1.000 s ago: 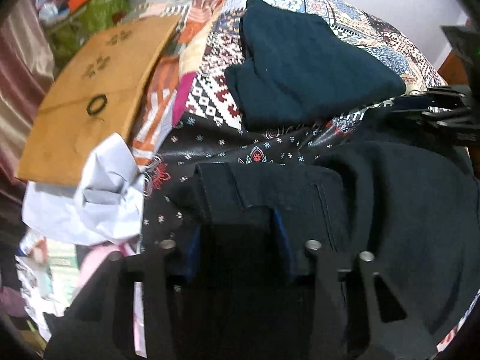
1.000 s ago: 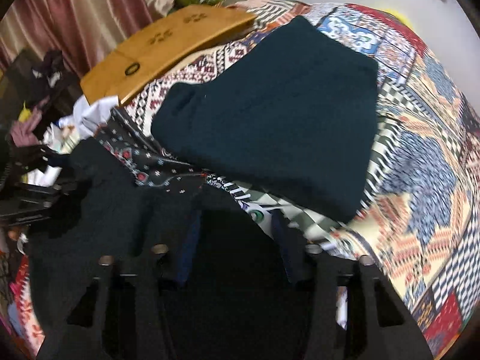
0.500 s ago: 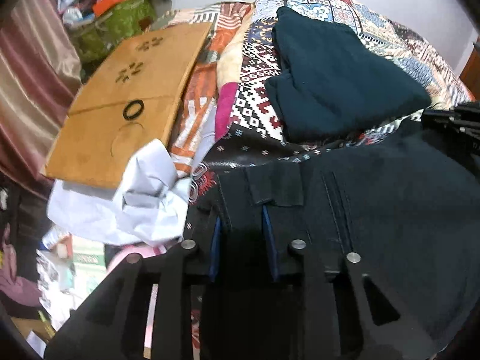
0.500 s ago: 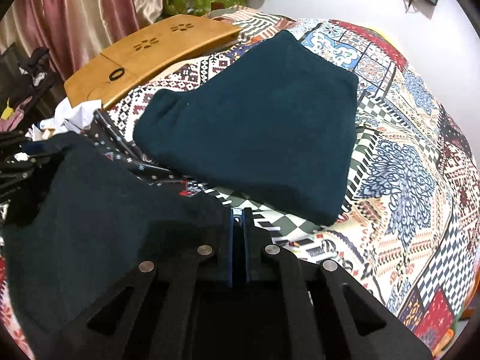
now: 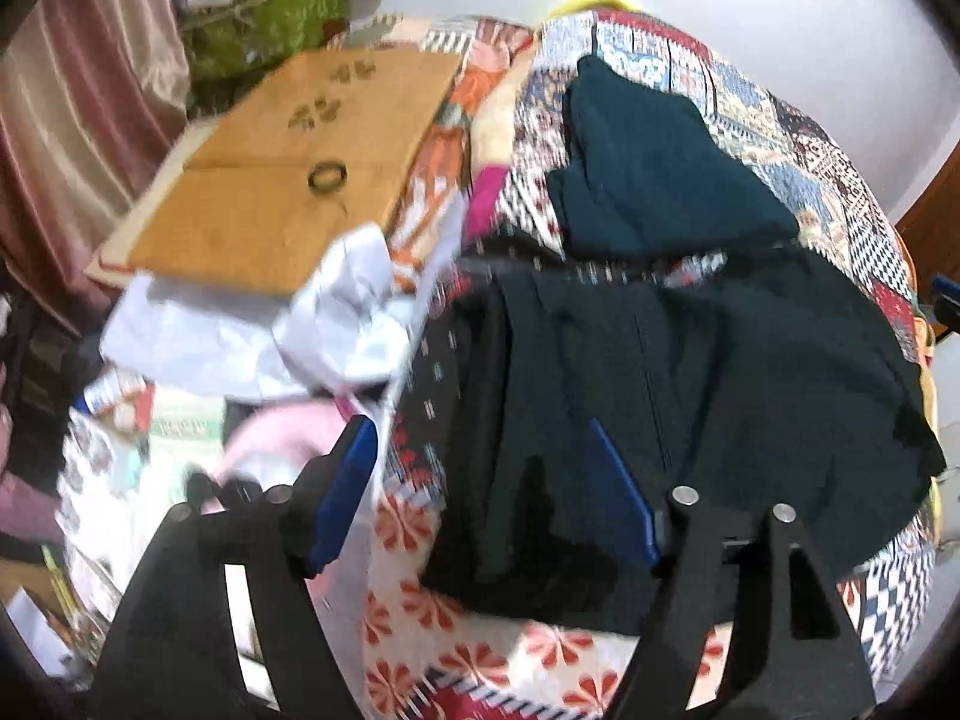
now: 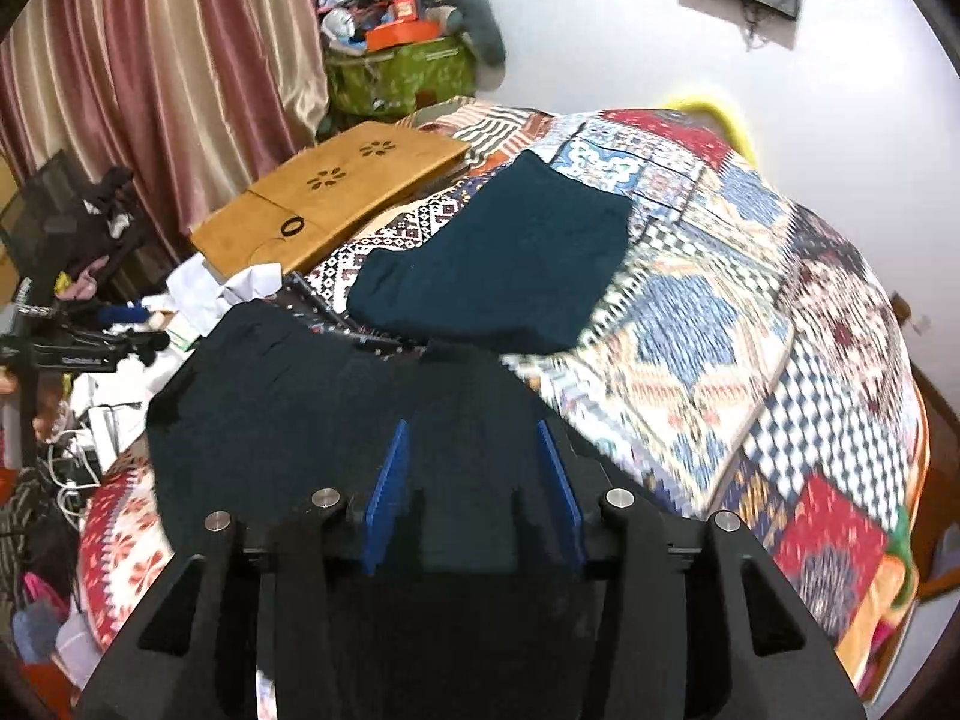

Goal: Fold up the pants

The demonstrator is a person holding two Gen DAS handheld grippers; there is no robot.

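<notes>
Your left gripper (image 5: 480,480) and right gripper (image 6: 474,474) are both opening, seemingly clear above the black folded fabric pants (image 6: 312,396), just beside the folded dark teal cloth garment (image 6: 504,270).

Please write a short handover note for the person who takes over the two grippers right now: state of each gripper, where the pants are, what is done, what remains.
Left gripper: jaws opening, nothing pinched; the black pants lie under it on the patterned bedspread.
Right gripper: jaws opening too, above the same pants, no cloth between the pads.
Done: the black pants lie in a compact folded shape at the near edge of the bed. A folded dark teal garment lies just behind them.
Left: check the fold is neat; smooth the edges if needed.
</notes>
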